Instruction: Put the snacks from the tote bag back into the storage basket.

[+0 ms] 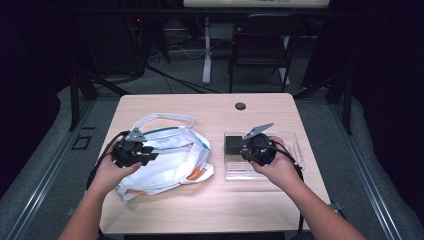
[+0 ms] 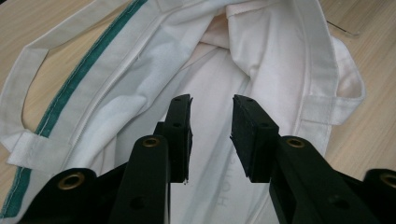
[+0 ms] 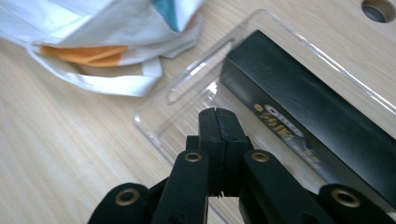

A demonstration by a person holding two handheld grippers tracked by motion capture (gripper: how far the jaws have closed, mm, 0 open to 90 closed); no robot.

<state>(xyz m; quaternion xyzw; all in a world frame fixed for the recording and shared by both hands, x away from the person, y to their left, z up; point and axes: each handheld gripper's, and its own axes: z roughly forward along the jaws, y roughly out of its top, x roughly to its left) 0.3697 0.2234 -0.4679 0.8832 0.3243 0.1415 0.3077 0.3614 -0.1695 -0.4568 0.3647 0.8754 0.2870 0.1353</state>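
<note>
Fingers, left (image 2: 211, 135): parted narrowly over white tote bag (image 1: 165, 157), nothing held.
Fingers, right (image 3: 218, 140): pressed together, empty, above clear tray (image 3: 187, 93).
Black box (image 3: 308, 116): in tray, bench right.
Risk: cloth missed; box knocked.

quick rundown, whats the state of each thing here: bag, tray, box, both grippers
white tote bag: lying flat and crumpled on the table, mouth open toward the left gripper.
clear plastic tray: flat on the table, beside the bag.
black box: lying in the tray.
left gripper: jaws apart over the bag's cloth, pads pressing on nothing.
right gripper: jaws shut together over the tray, nothing between them.
</note>
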